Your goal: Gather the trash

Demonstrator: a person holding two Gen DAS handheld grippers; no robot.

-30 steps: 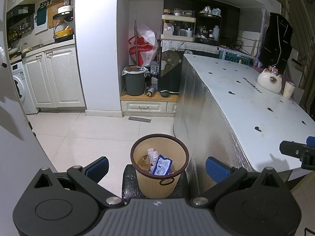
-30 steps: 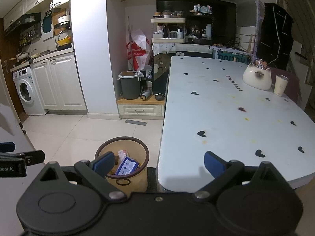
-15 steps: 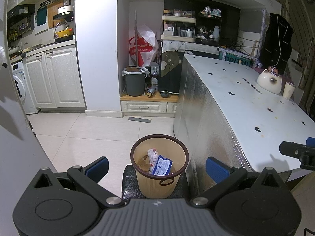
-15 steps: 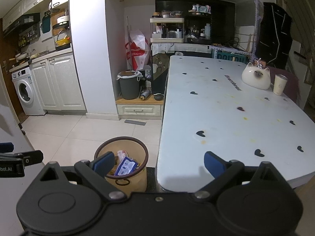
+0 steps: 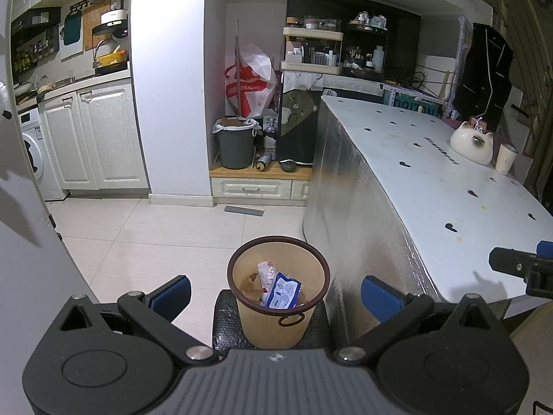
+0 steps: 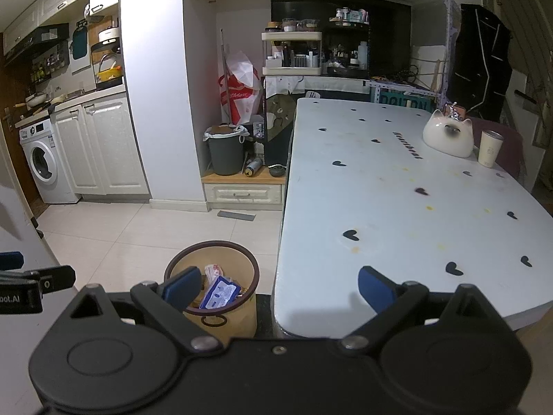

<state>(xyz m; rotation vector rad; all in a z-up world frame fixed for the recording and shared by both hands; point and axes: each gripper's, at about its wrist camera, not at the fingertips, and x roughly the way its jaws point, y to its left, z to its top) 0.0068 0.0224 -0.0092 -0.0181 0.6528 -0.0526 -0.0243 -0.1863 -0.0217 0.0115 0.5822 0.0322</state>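
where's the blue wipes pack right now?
Inside the tan wastebasket on the floor at the table's near corner: the blue wipes pack leans against a crumpled white wrapper, centred low in the left wrist view.

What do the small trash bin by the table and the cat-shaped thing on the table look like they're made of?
Trash bin: likely thin plastic, matte tan with fine vertical ribbing and a dark brown rim; the light glows through its wall.
Cat-shaped thing: probably glazed ceramic, smooth glossy white with soft highlights; glossy plastic can't be ruled out.
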